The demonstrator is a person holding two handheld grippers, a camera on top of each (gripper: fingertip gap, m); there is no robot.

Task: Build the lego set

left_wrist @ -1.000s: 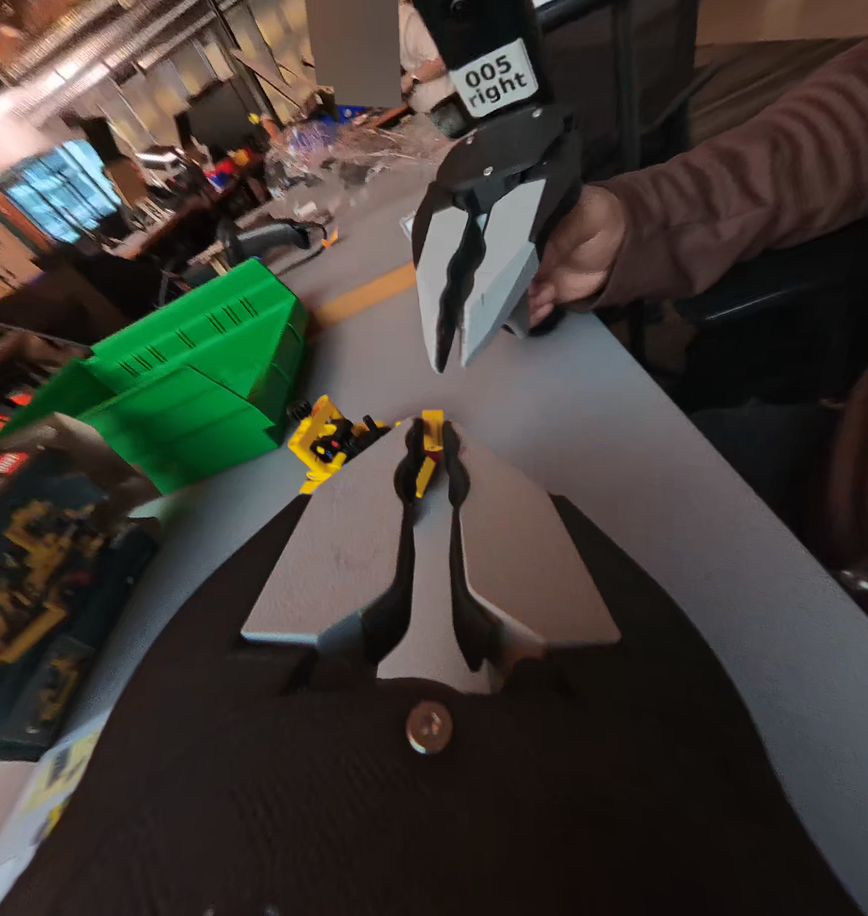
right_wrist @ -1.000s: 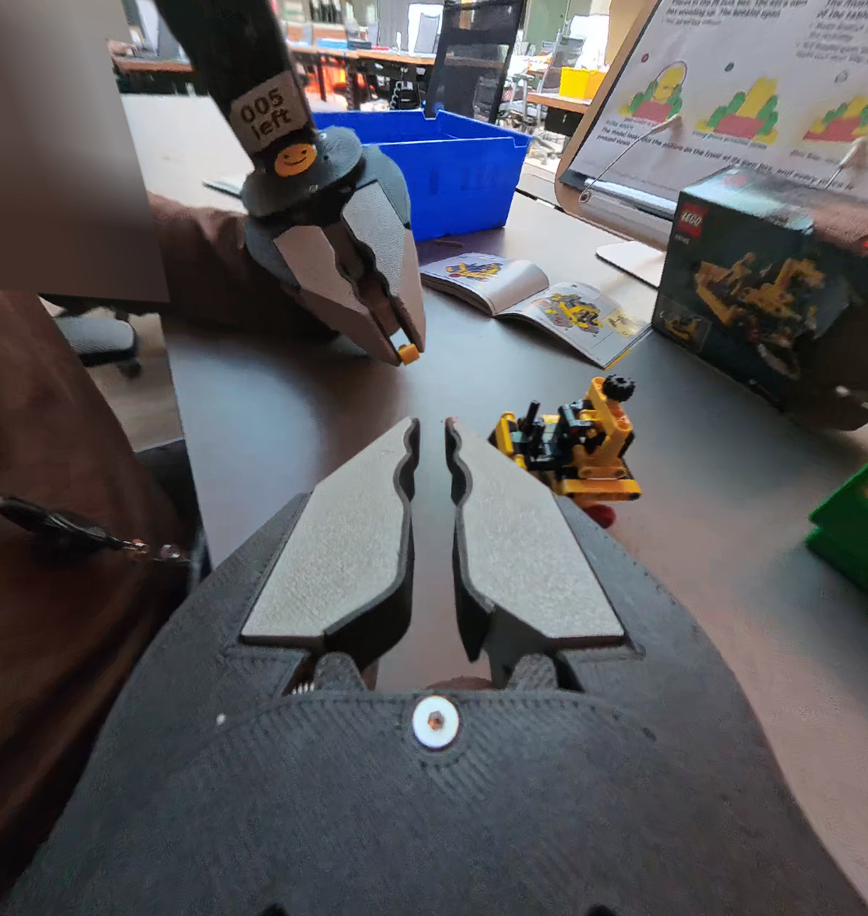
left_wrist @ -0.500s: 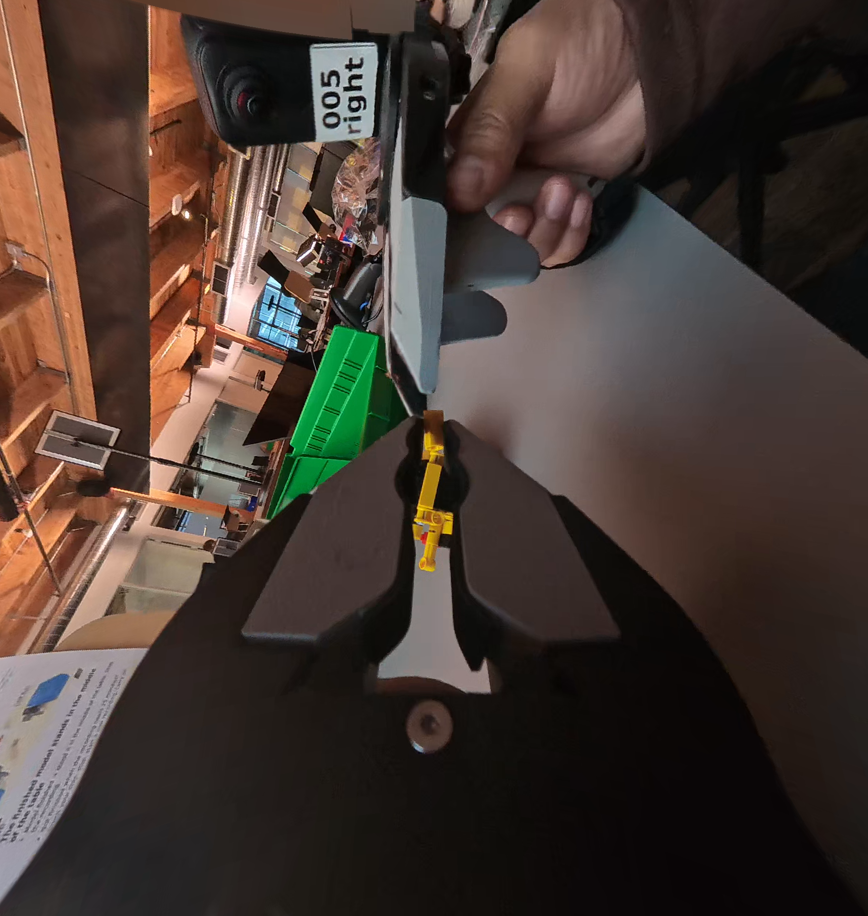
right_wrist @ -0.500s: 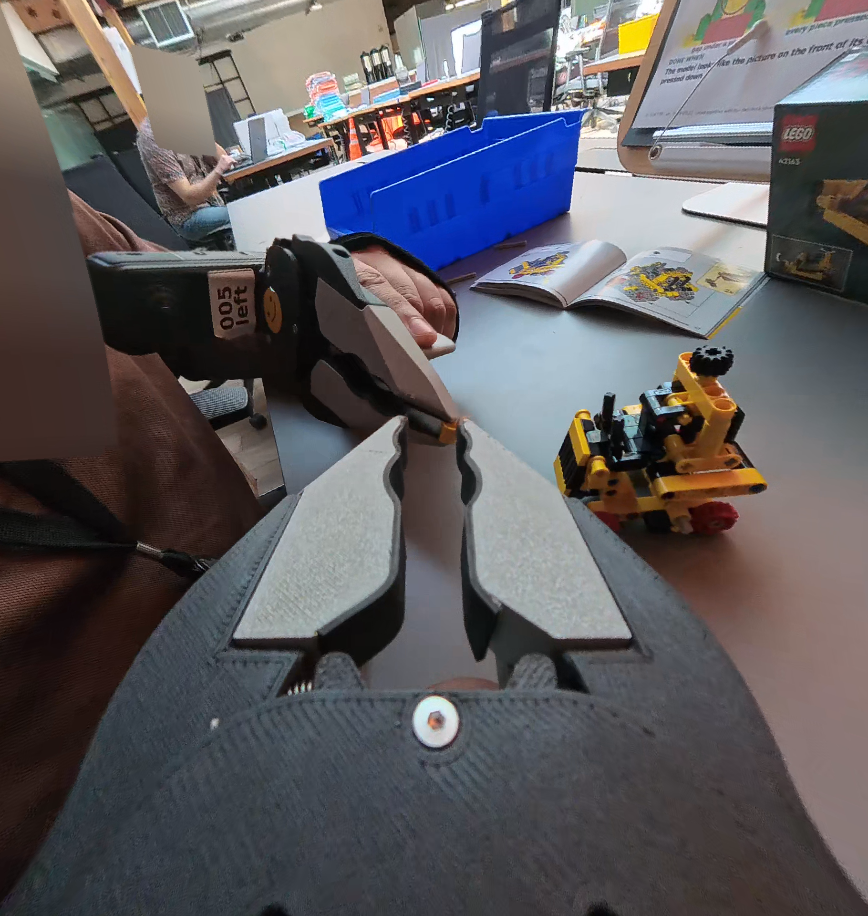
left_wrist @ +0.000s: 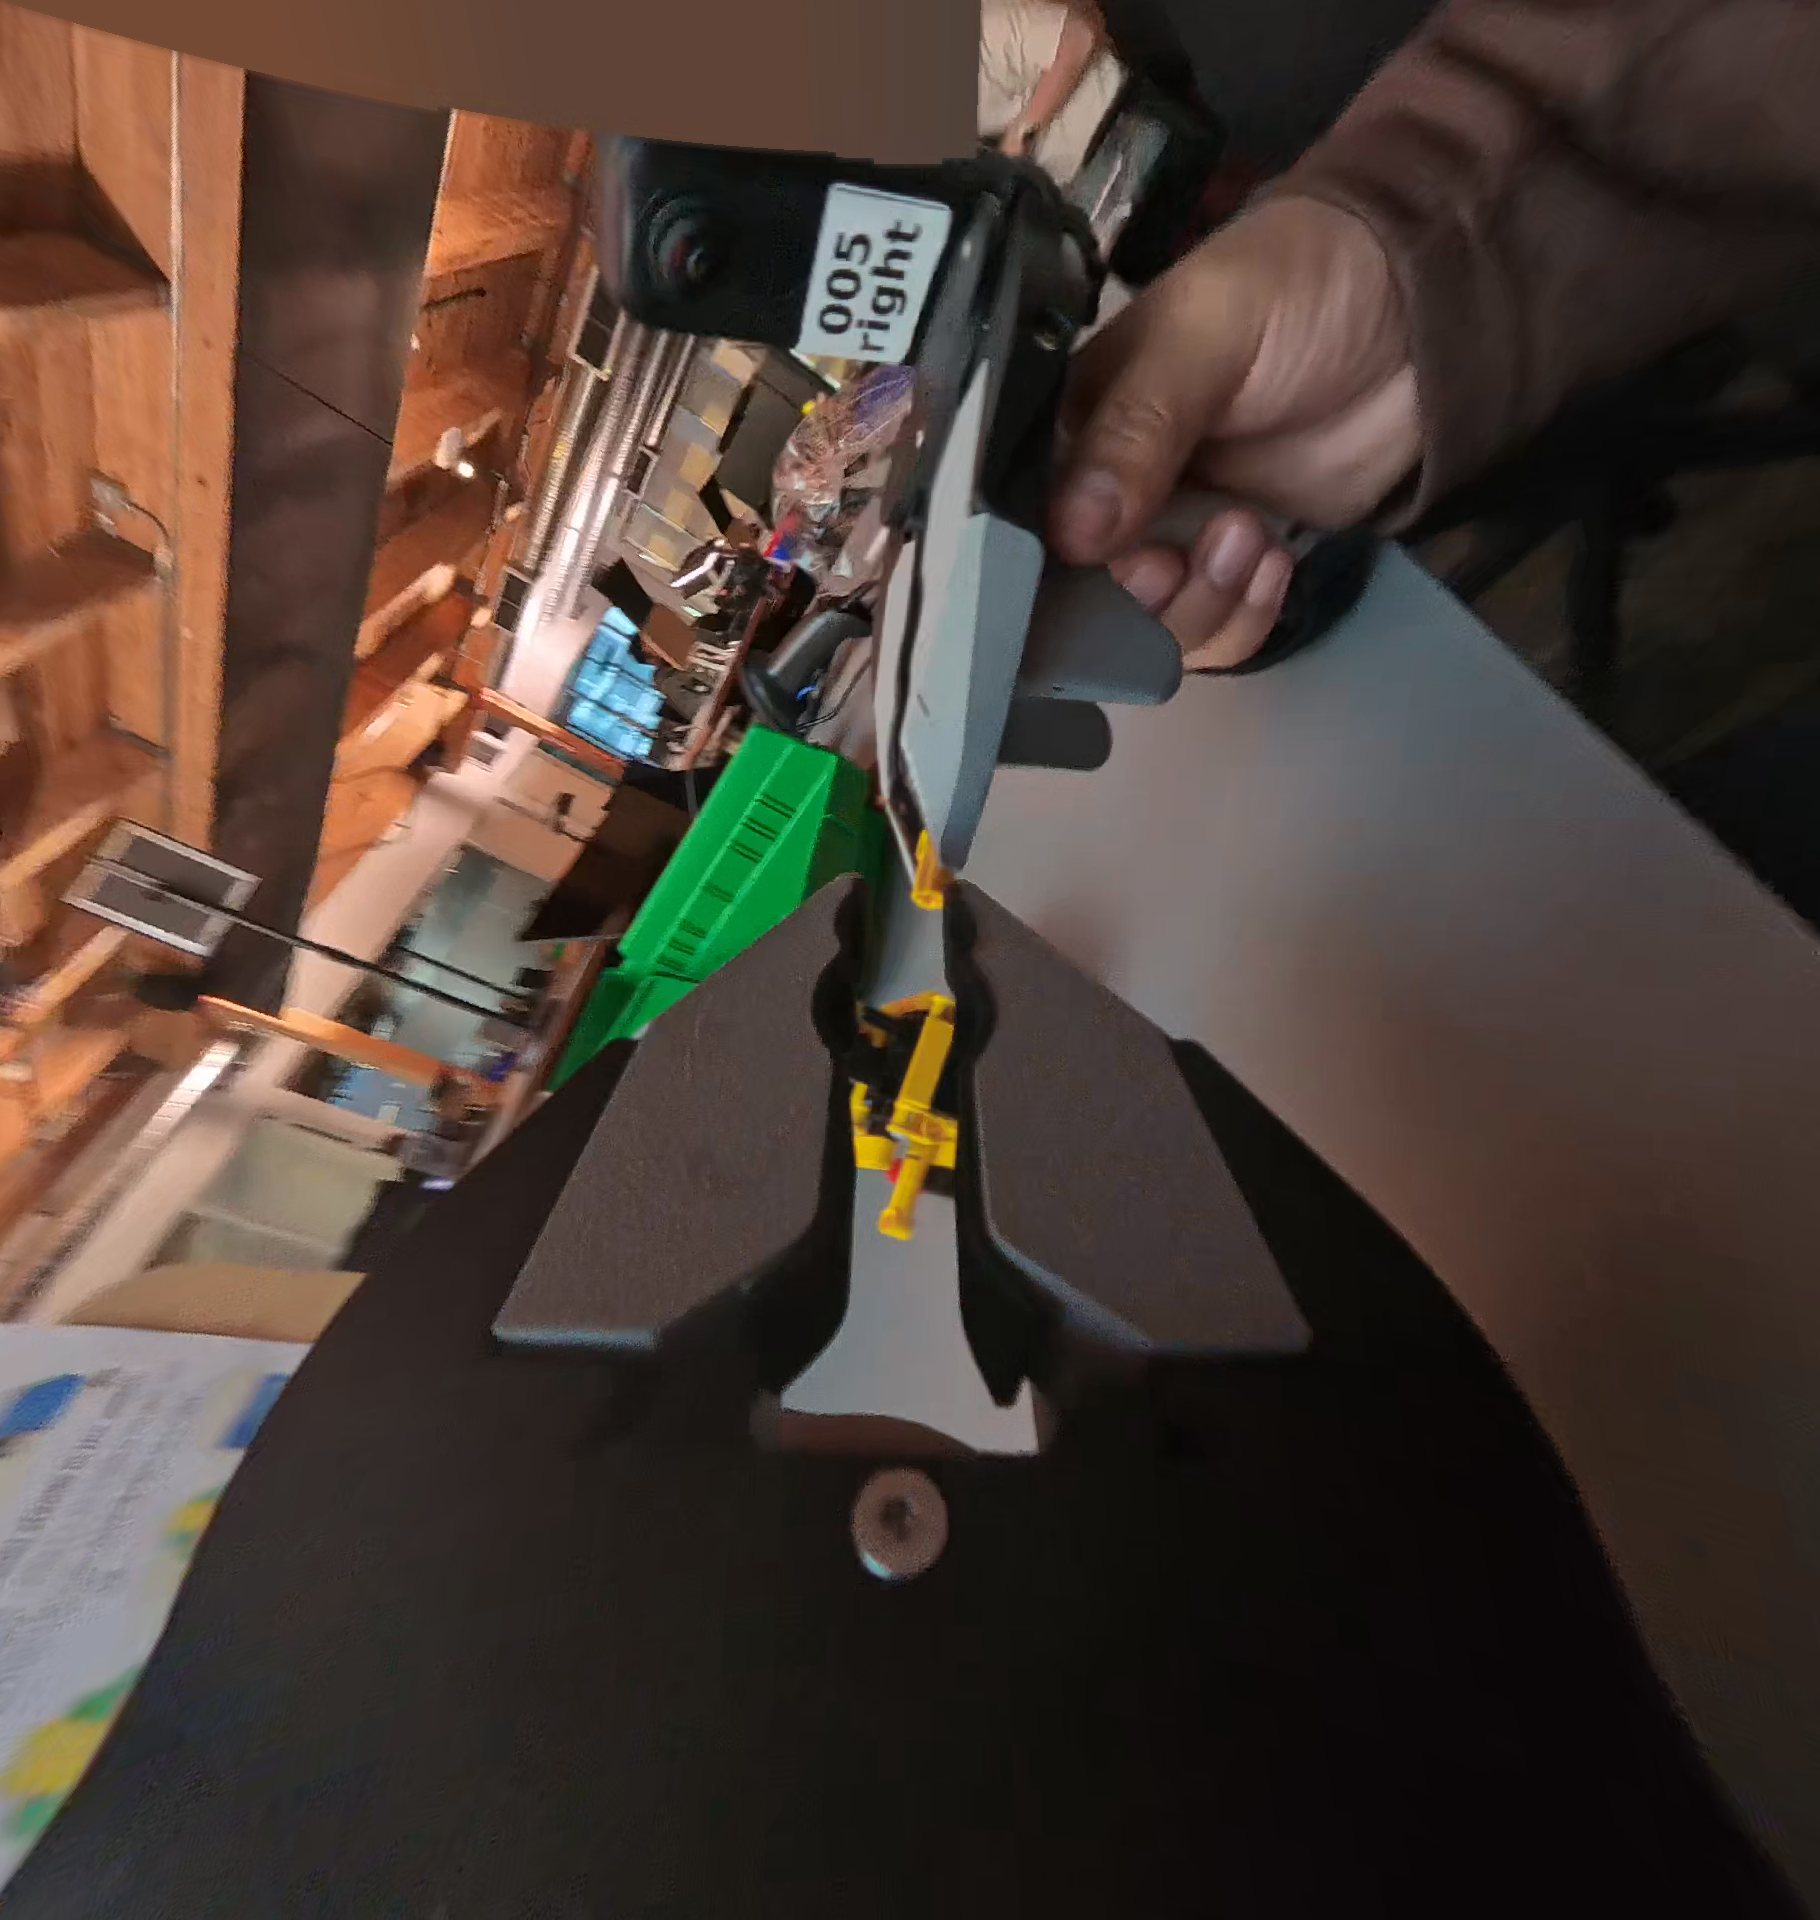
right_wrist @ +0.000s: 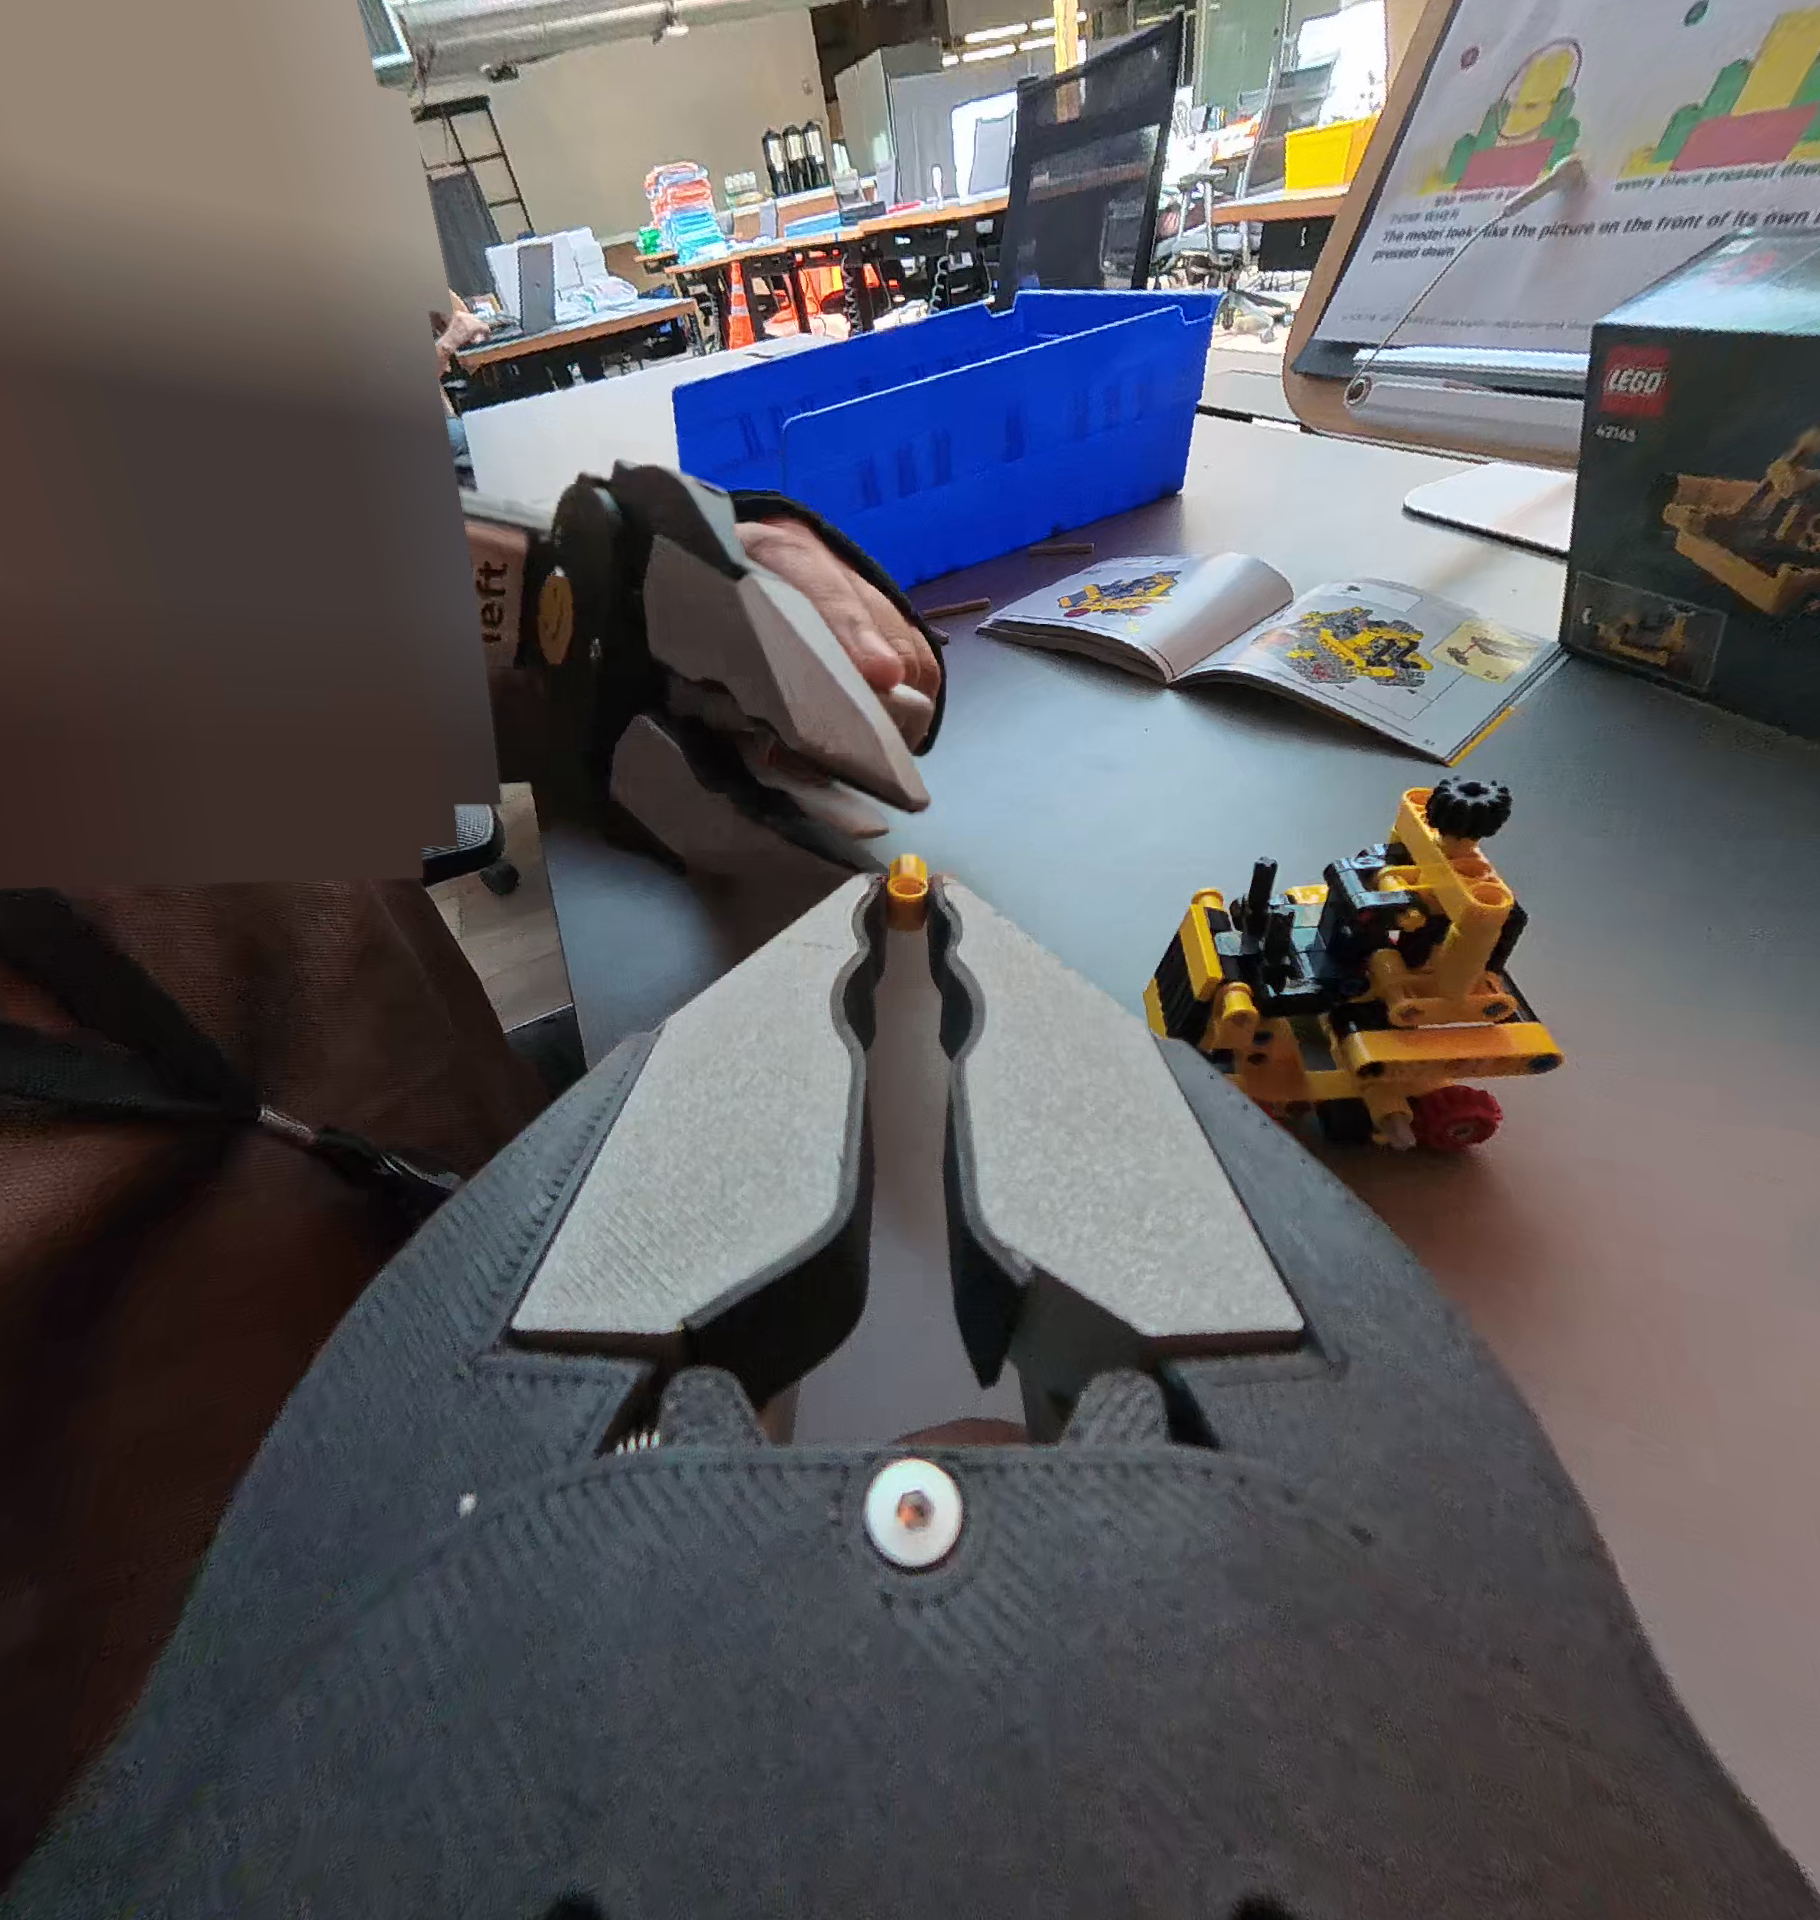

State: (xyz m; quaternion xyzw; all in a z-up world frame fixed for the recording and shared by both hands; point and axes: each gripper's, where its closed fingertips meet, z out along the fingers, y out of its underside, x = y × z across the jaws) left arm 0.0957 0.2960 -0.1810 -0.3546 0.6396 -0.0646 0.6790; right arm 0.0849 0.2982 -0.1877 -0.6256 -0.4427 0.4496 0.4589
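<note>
Right gripper (right_wrist: 907,896) pinched the small yellow bush (right_wrist: 906,878) at its tips. Left gripper (left_wrist: 904,914) was empty, slightly open, clear of the handoff. Model (right_wrist: 1353,1008) waited mid-table.

Small peg (right_wrist: 907,890) was orange-yellow w/ dark bore. Model vehicle (right_wrist: 1347,1003) yellow & black, one red wheel (right_wrist: 1455,1121), black gear on top. Bin (right_wrist: 947,436) blue; other bin (left_wrist: 740,883) green. Claw (right_wrist: 906,904) pads pale grey, textured, on black. Counter (right_wrist: 1145,790) dark grey.
</note>
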